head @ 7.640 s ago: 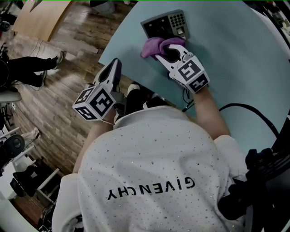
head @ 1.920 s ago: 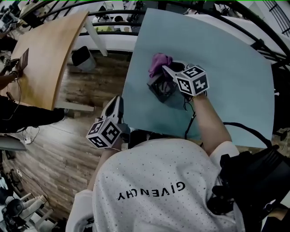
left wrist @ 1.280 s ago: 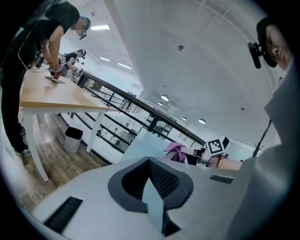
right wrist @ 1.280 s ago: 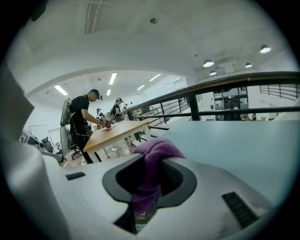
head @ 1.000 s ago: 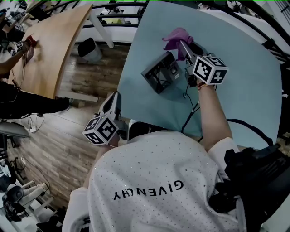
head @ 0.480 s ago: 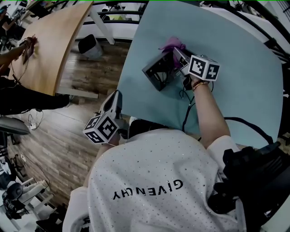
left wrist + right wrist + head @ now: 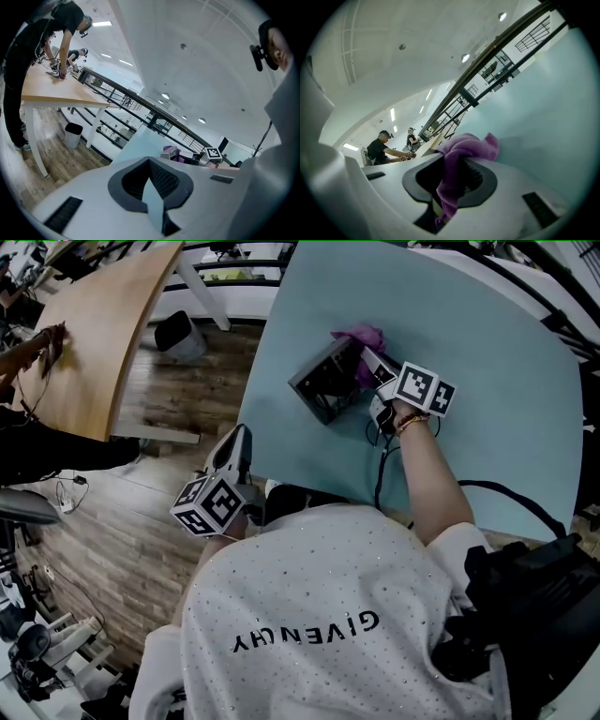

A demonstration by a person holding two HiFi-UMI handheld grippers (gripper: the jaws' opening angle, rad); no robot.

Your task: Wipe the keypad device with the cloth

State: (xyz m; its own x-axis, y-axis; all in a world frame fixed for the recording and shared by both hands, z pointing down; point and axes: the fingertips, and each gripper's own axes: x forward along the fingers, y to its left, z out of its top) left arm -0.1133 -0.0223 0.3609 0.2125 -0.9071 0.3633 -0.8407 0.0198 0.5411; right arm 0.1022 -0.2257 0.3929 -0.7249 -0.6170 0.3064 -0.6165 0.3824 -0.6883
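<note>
One pale-blue bench (image 7: 487, 352) fills the upper right of the head view, and its left edge drops to a wooden floor (image 7: 178, 390). The dark keypad device (image 7: 323, 381) sits skewed near that edge, its long axis running roughly away from the person.

The right gripper (image 7: 368, 360) is at the device's far-right side, and its jaws are clenched on the purple cloth (image 7: 361, 338). The cloth bunches against the device there. The left gripper (image 7: 239, 442) hangs off the bench over the floor, jaws drawn together on nothing, so the right hand is much the nearer.

The wipe would likely run leftward across the device. Bare bench lies to the right and beyond, but little before the left edge.
</note>
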